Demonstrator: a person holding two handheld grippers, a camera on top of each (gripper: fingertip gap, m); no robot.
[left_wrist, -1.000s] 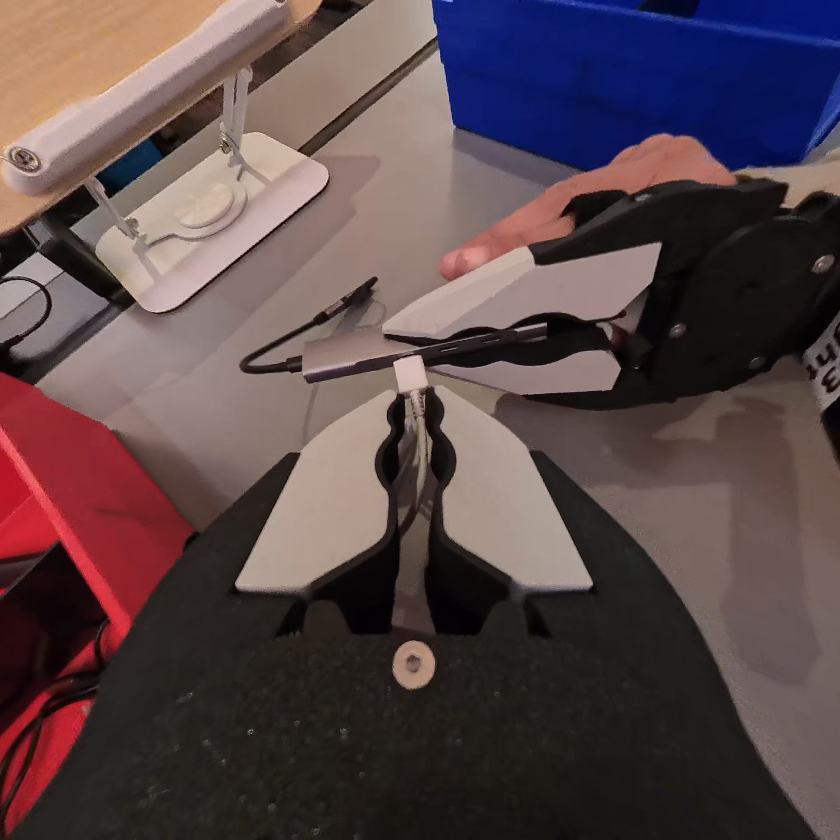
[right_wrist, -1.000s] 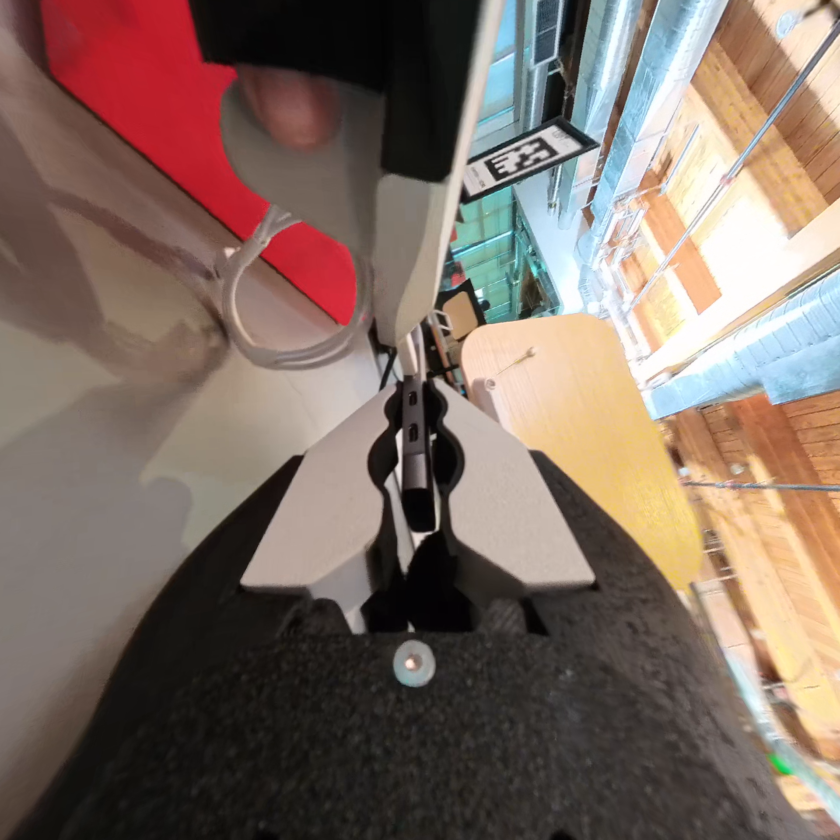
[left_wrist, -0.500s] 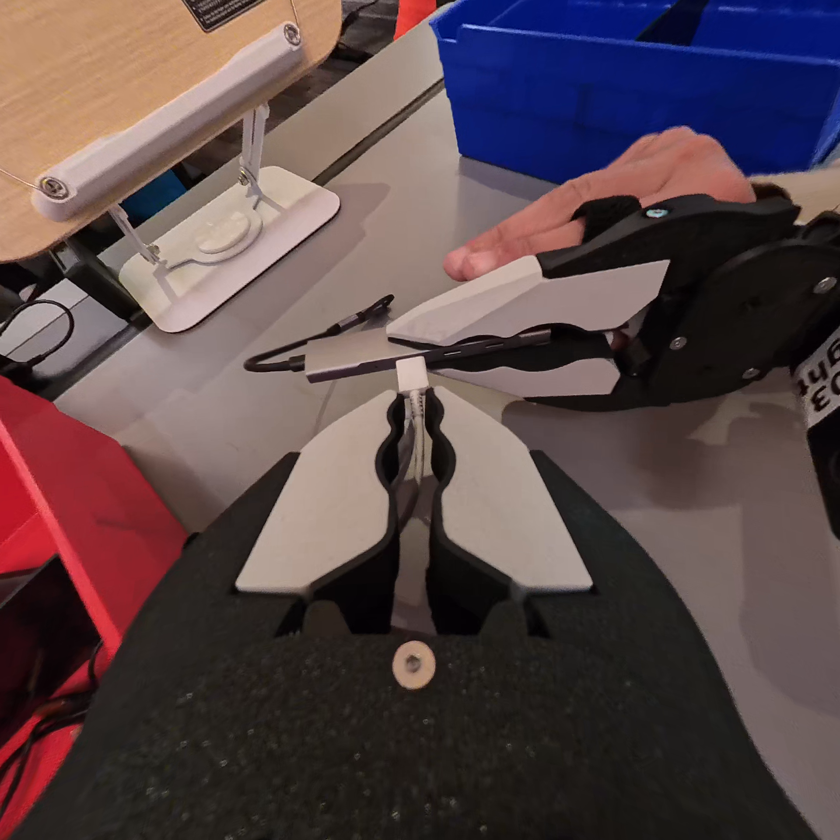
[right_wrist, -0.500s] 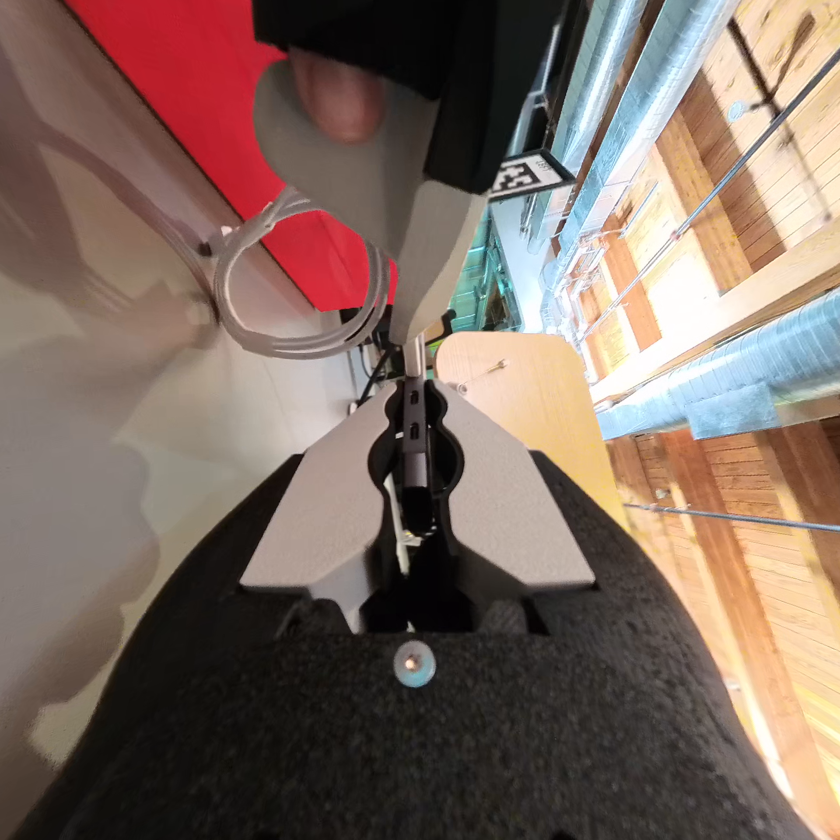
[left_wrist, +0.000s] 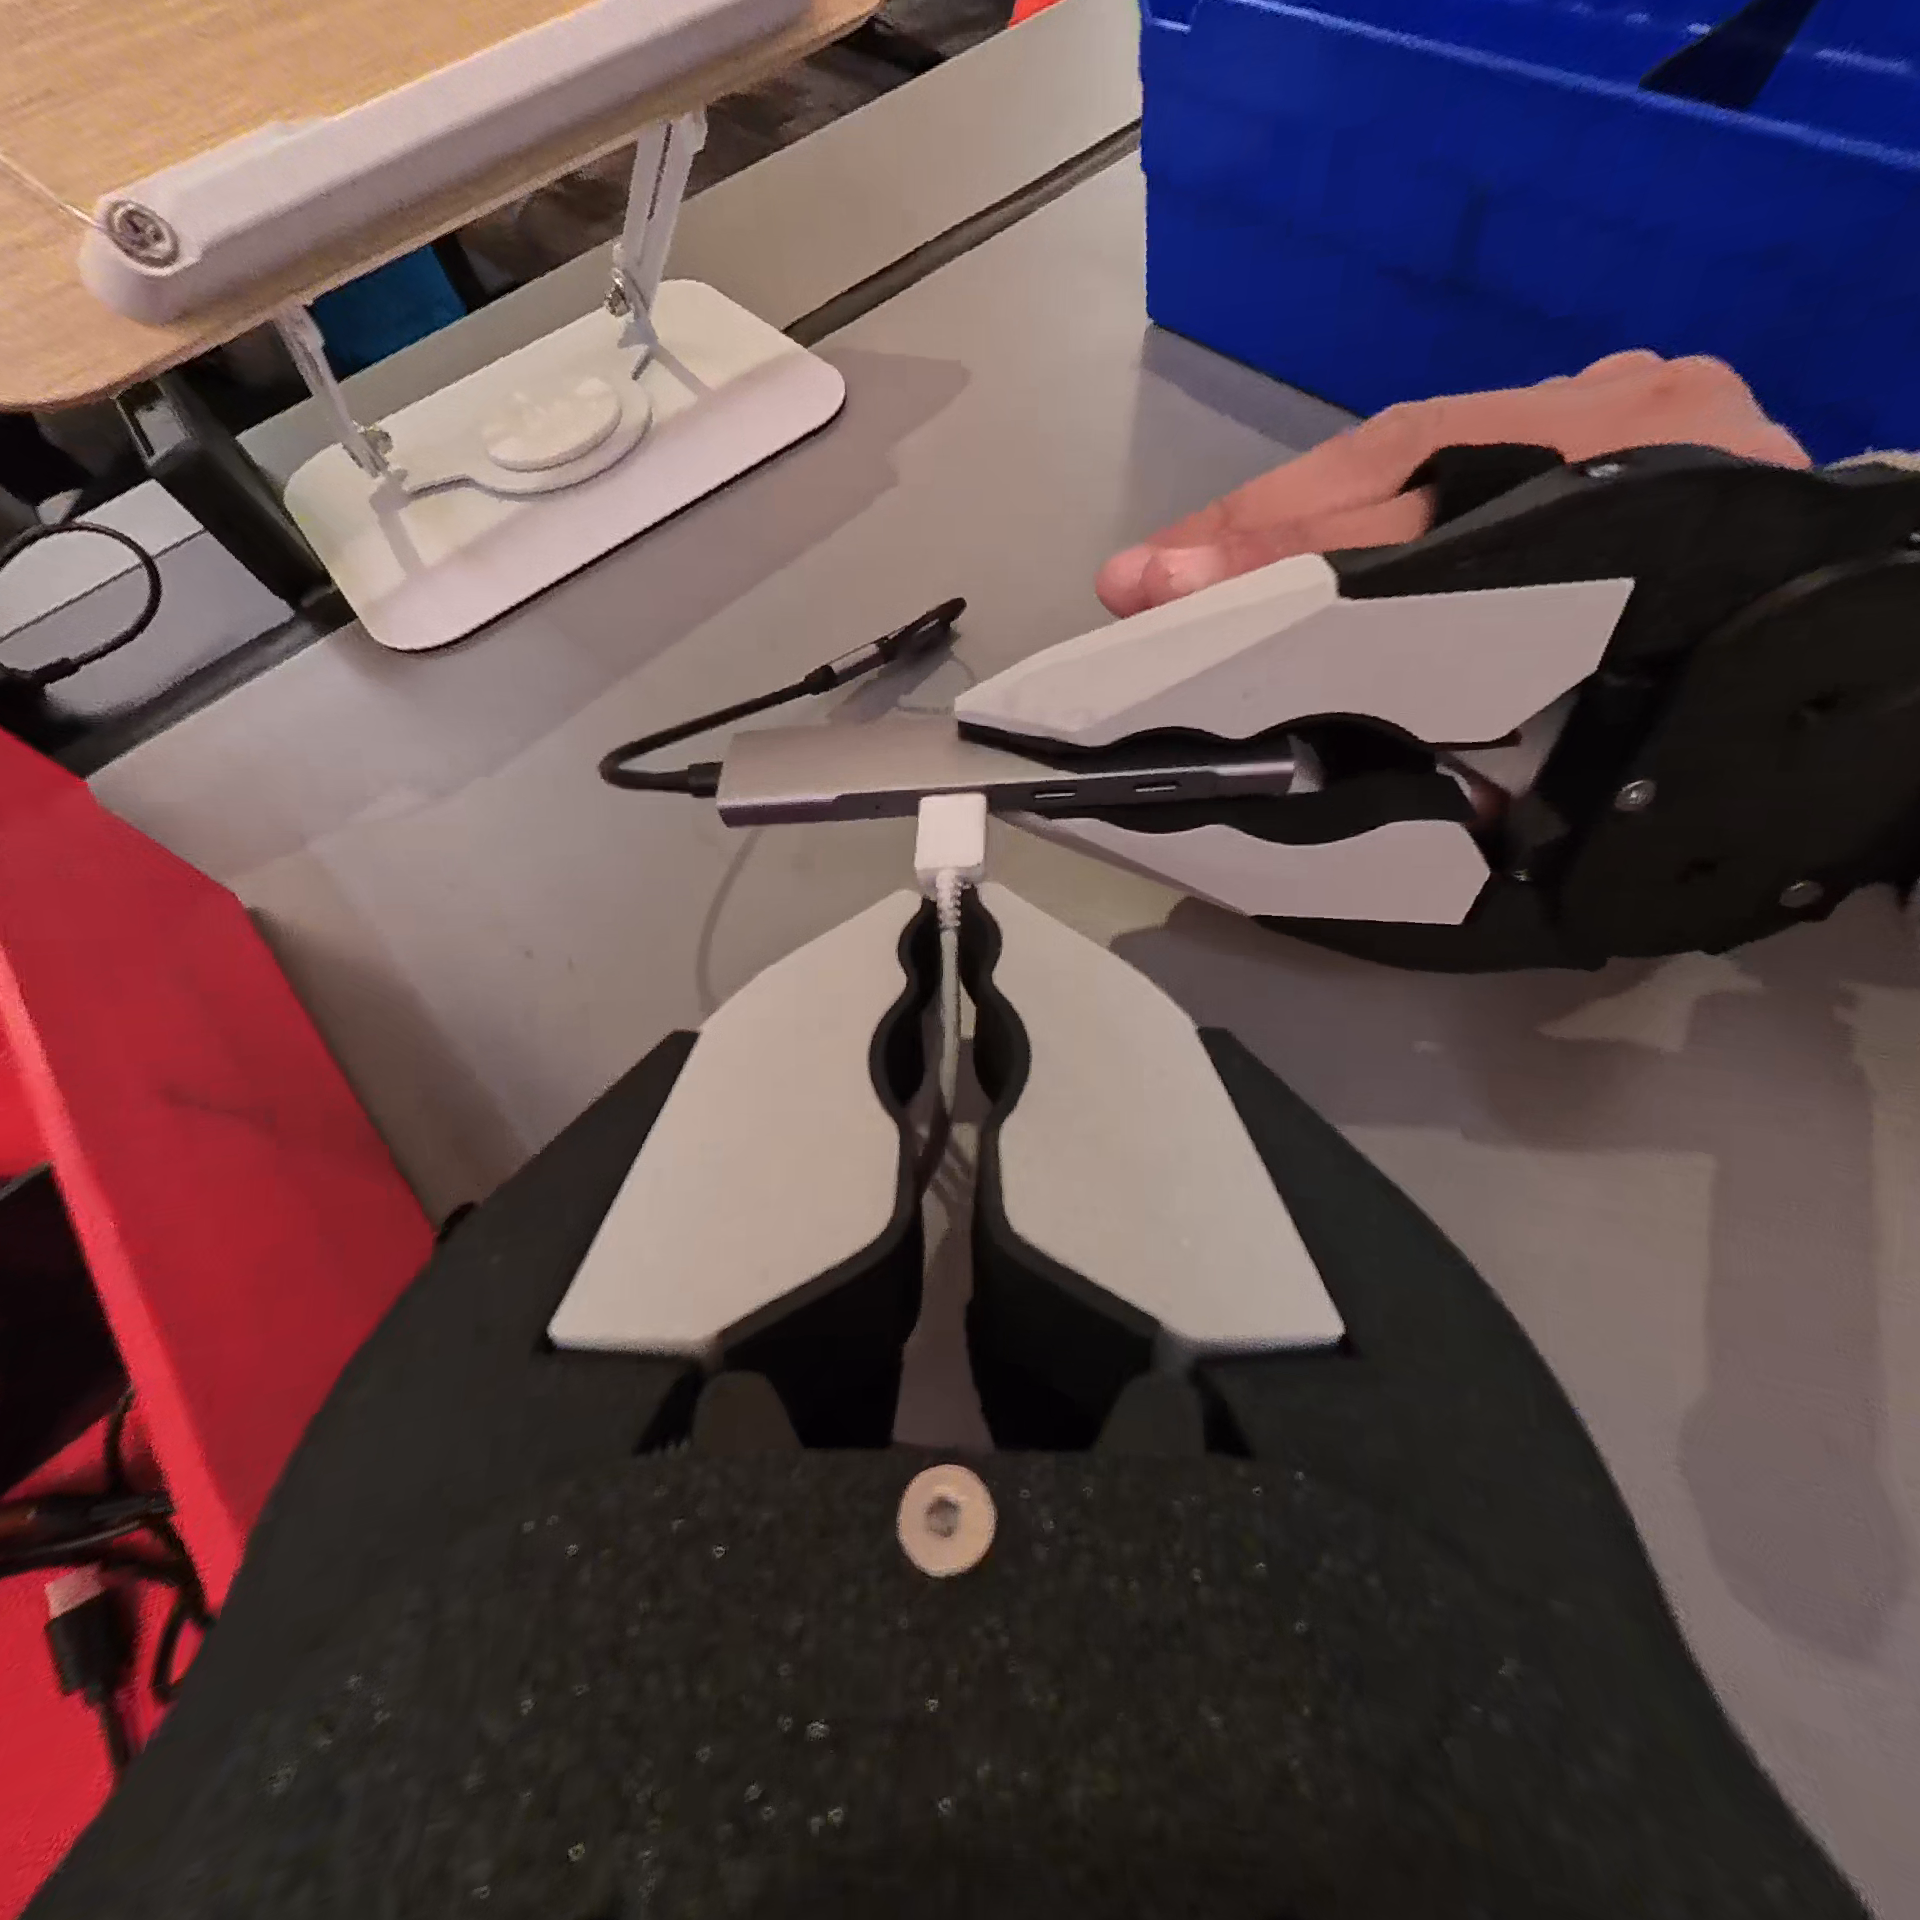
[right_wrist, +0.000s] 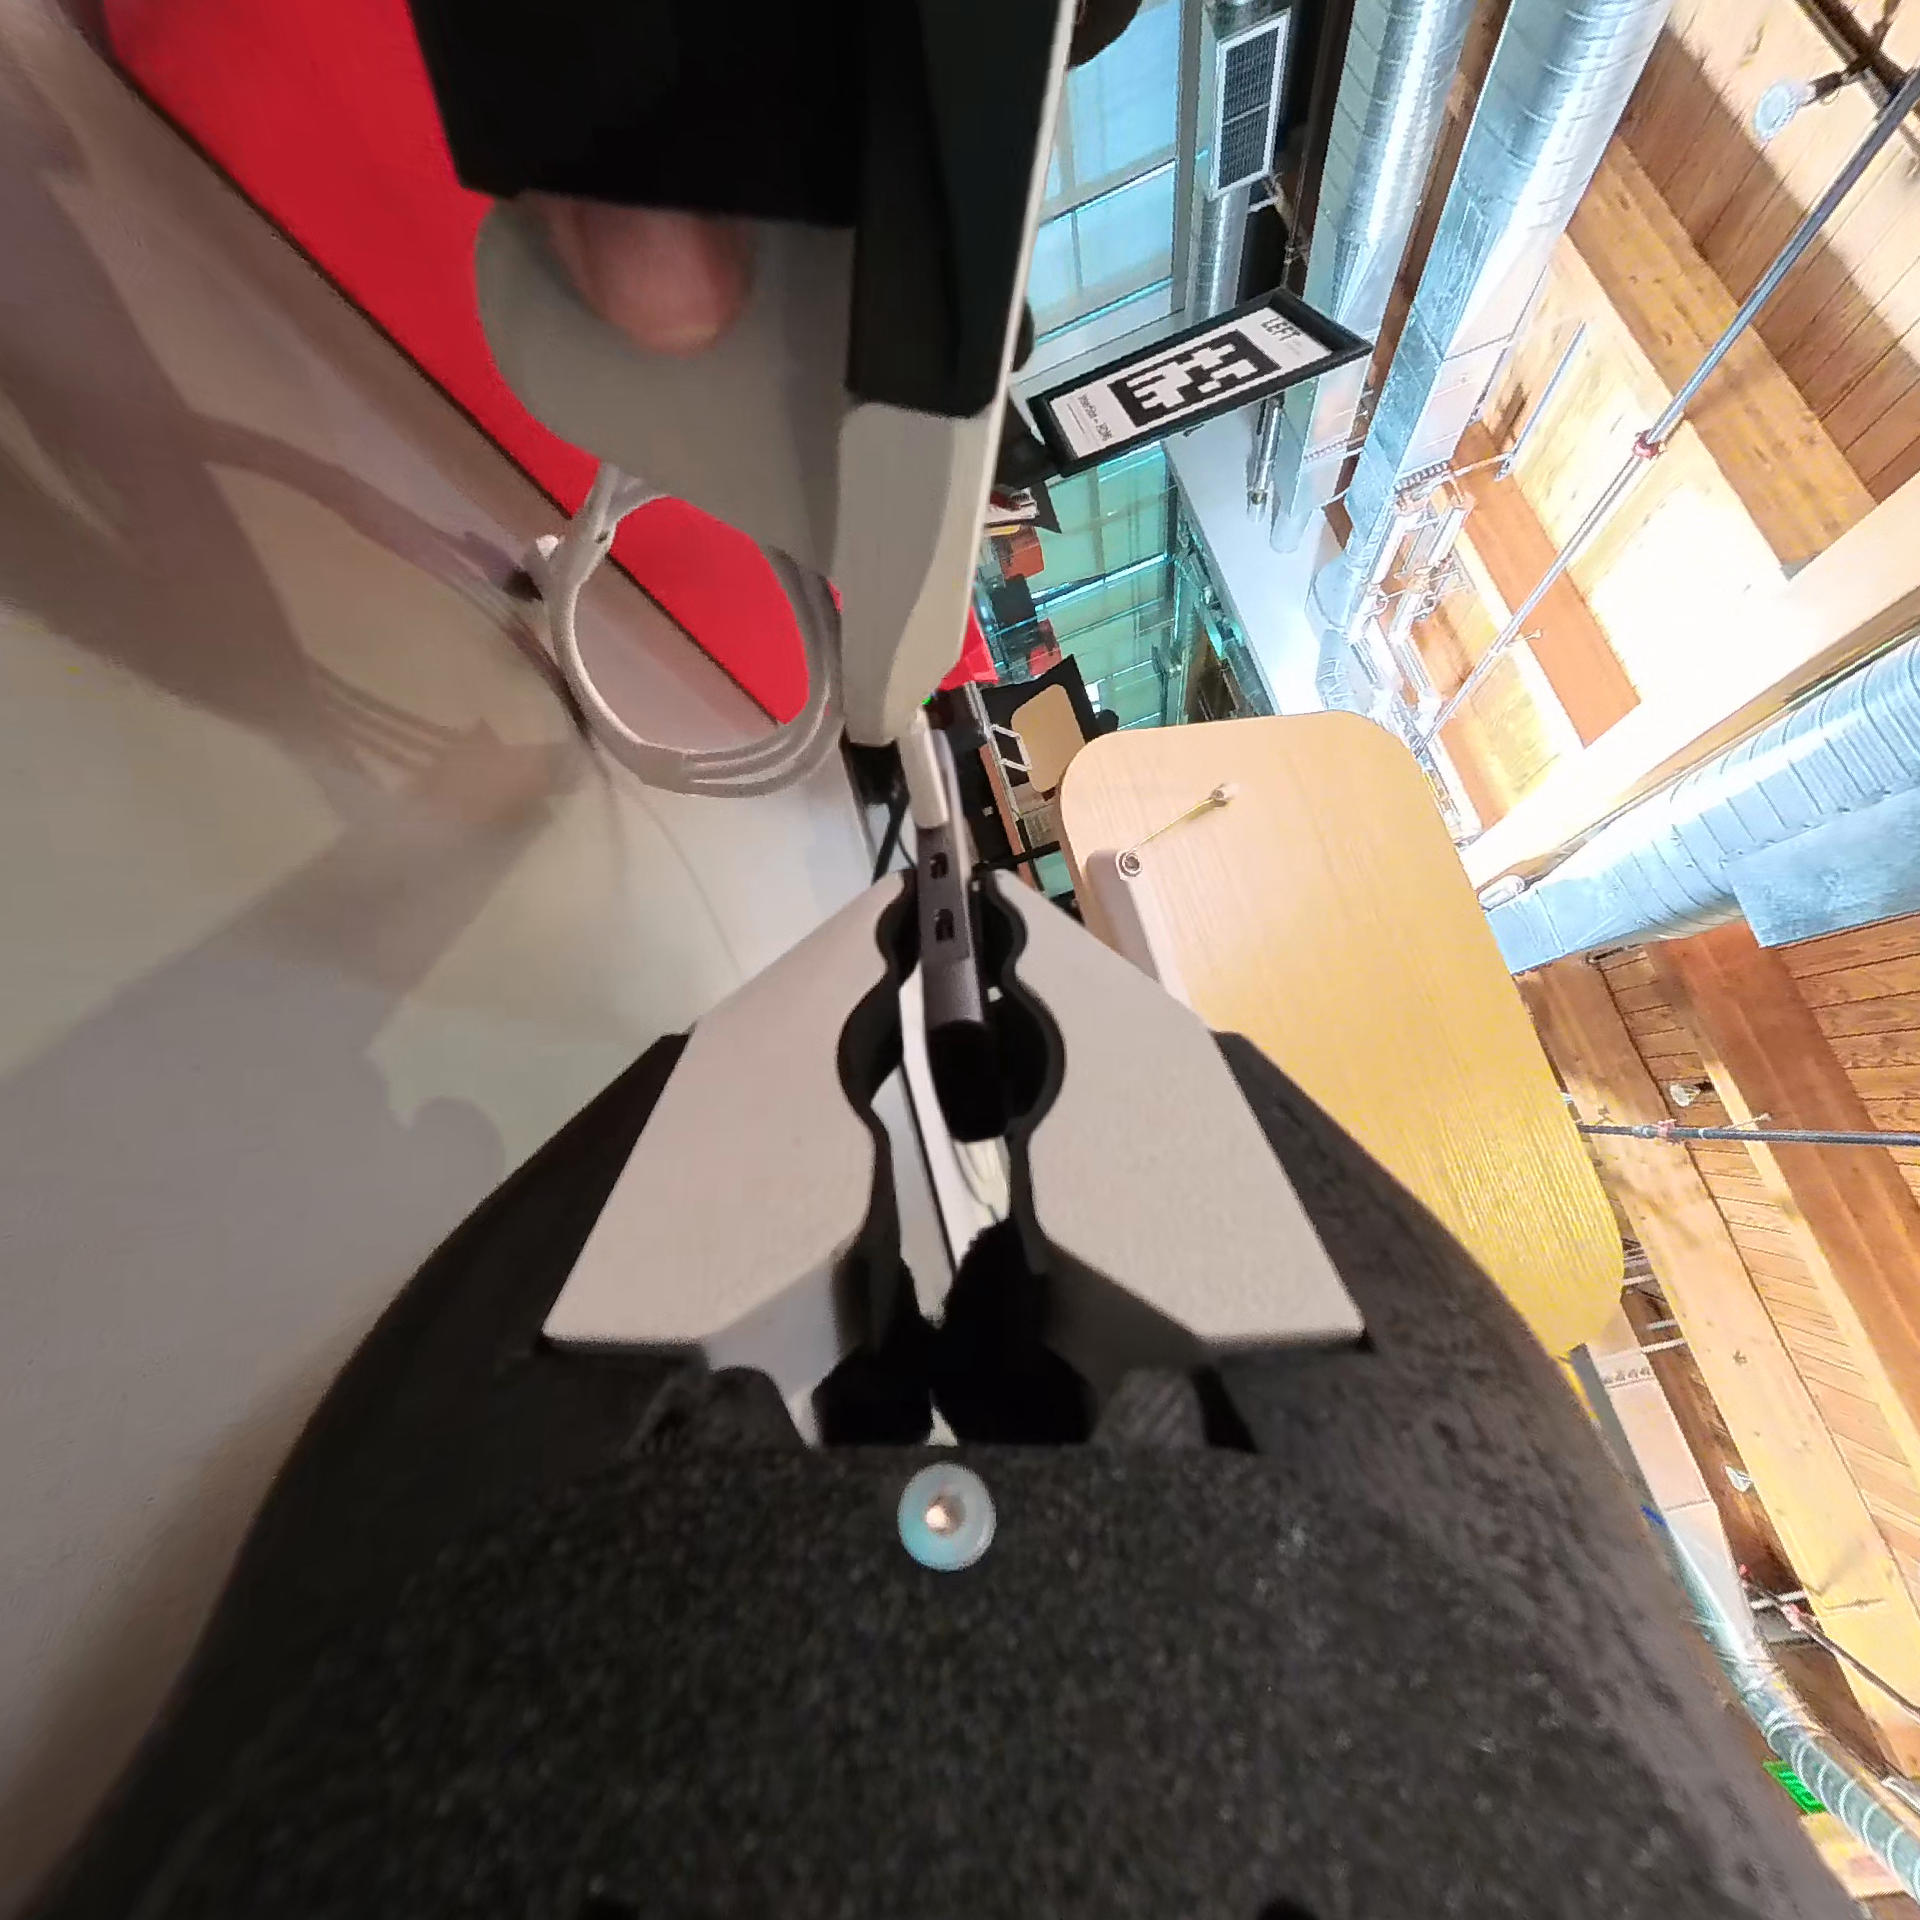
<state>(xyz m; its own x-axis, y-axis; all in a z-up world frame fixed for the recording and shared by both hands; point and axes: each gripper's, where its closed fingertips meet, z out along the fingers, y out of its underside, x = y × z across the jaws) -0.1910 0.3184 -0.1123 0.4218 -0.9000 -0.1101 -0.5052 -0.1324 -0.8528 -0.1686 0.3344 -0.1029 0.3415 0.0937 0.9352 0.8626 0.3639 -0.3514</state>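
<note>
My left gripper (left_wrist: 949, 920) is shut on a white braided cable (left_wrist: 948, 997) just behind its white plug (left_wrist: 949, 831). The plug meets the long side of a slim grey hub (left_wrist: 831, 774), at a port. My right gripper (left_wrist: 987, 769) comes in from the right, shut flat on the hub's other end and holding it above the grey table (left_wrist: 1455, 1247). In the right wrist view the hub (right_wrist: 951, 956) sits between my right gripper's (right_wrist: 943, 888) fingers. The plug (right_wrist: 928, 779), the left gripper's finger (right_wrist: 914, 571) and the coiled white cable (right_wrist: 665, 727) show beyond.
The hub's black lead (left_wrist: 727, 722) trails left on the table. A blue bin (left_wrist: 1507, 187) stands at the back right. A red bin (left_wrist: 156, 987) is at the left edge. A white stand (left_wrist: 561, 447) carrying a wooden board (left_wrist: 208, 135) is at the back left. The grippers are tip to tip, or close to it.
The left gripper has slid back a little along the cable, so a short stretch shows between its fingertips and the plug. The right gripper still holds the hub in about the same place.
</note>
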